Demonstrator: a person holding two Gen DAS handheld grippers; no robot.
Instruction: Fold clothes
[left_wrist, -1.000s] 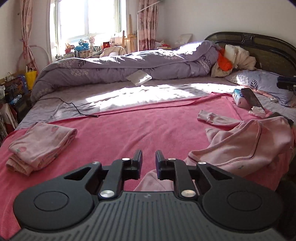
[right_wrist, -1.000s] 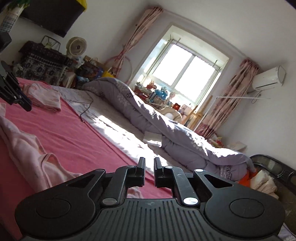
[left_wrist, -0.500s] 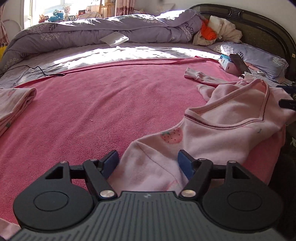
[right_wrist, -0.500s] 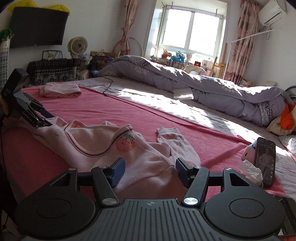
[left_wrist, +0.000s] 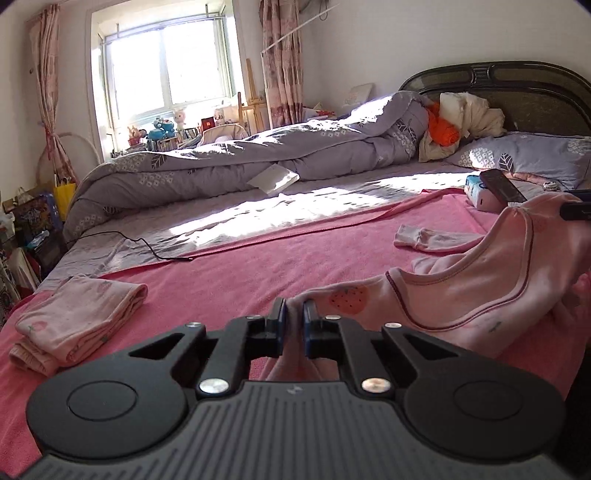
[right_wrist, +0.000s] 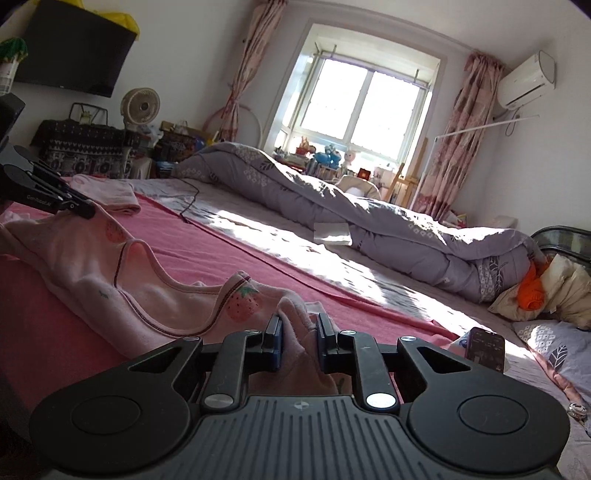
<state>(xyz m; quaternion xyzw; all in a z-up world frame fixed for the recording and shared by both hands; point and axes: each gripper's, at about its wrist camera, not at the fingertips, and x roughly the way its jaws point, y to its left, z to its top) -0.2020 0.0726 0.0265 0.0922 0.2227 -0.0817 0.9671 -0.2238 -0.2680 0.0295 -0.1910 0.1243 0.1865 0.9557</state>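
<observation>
A pale pink top with strawberry prints (left_wrist: 461, 295) lies crumpled on the pink blanket (left_wrist: 240, 269) on the bed. My left gripper (left_wrist: 294, 306) is shut on one shoulder edge of it, with cloth pinched between the blue pads. The jaws of my right gripper (right_wrist: 299, 321) are closing, and a bunch of the same top (right_wrist: 92, 266) fills the gap and touches both pads. The neckline hangs slack between the two grips. Each gripper shows in the other's view: the left gripper (right_wrist: 74, 206) and the right gripper (left_wrist: 576, 210). One sleeve (left_wrist: 424, 236) trails on the blanket.
A folded pink garment (left_wrist: 77, 317) sits at the blanket's left end. A phone (left_wrist: 502, 186) leans on a tissue pack (left_wrist: 476, 192) near the pillow. A rolled grey duvet (left_wrist: 258, 158), a white booklet (left_wrist: 273, 179) and a black cable (left_wrist: 147, 243) lie beyond the blanket.
Both grippers went from shut and empty to wide open around the top's edge, then closed on the cloth. The top's edge now hangs lifted between them.
</observation>
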